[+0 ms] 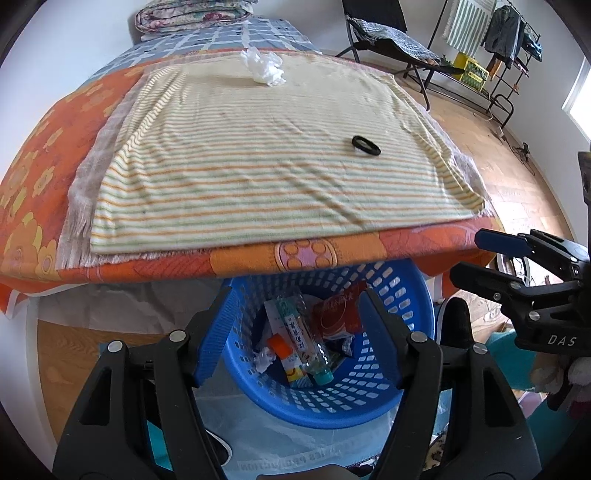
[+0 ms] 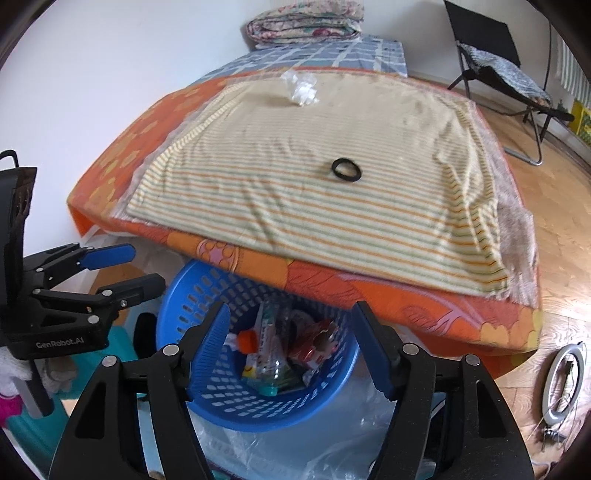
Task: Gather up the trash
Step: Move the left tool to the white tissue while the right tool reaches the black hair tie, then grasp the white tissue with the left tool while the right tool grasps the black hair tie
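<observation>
A blue mesh basket (image 1: 399, 373) (image 2: 207, 295) stands on the floor under the bed's near edge. It holds a plastic bottle (image 1: 308, 350) (image 2: 271, 369), cartons and red wrappers. My left gripper (image 1: 295, 328) and my right gripper (image 2: 290, 341) both hover open and empty over the basket. A crumpled white tissue (image 1: 264, 68) (image 2: 301, 88) lies at the far end of the striped towel (image 1: 258, 147) (image 2: 314, 192). A black ring (image 1: 366, 146) (image 2: 346, 170) lies on the towel nearer me.
The bed (image 1: 44, 155) (image 2: 424, 306) has an orange flowered cover and folded quilts at its head. A folding chair (image 1: 380, 33) (image 2: 495, 59) and a clothes rack (image 1: 502, 48) stand at the right. A ring light (image 2: 565, 384) lies on the wooden floor.
</observation>
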Motion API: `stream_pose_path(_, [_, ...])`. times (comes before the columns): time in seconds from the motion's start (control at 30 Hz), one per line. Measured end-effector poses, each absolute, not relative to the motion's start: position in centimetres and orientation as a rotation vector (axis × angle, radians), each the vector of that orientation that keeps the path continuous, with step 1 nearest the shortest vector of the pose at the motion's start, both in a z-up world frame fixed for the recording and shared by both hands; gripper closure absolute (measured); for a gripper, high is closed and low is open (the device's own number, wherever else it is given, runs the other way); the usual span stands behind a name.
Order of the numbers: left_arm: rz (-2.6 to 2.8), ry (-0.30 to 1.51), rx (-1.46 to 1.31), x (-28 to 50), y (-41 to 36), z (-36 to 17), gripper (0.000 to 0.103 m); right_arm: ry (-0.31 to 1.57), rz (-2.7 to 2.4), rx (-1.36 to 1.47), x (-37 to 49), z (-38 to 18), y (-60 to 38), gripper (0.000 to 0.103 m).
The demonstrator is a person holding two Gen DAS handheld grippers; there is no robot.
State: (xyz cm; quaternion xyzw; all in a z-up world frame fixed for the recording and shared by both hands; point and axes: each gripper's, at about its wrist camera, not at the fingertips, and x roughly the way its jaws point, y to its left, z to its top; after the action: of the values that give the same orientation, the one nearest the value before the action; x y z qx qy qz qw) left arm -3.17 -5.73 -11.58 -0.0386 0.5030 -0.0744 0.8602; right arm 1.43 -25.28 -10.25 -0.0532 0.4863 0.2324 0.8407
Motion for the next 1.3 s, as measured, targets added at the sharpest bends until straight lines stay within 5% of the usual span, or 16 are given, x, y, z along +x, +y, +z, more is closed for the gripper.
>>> stream_pose_path(0.8, [-0.079,0.927,-0.207,9.6,-2.7,-5.1,0.033,0.995,0.530,-0.013,7.0,-7.8,-26.2,0.035])
stream_pose_path(1.3, [-0.031,0.960,-0.347,20.4,-2.4,-7.7,0.033,1.046,0.582,-0.038,13.1,-9.3,-23.2,0.035])
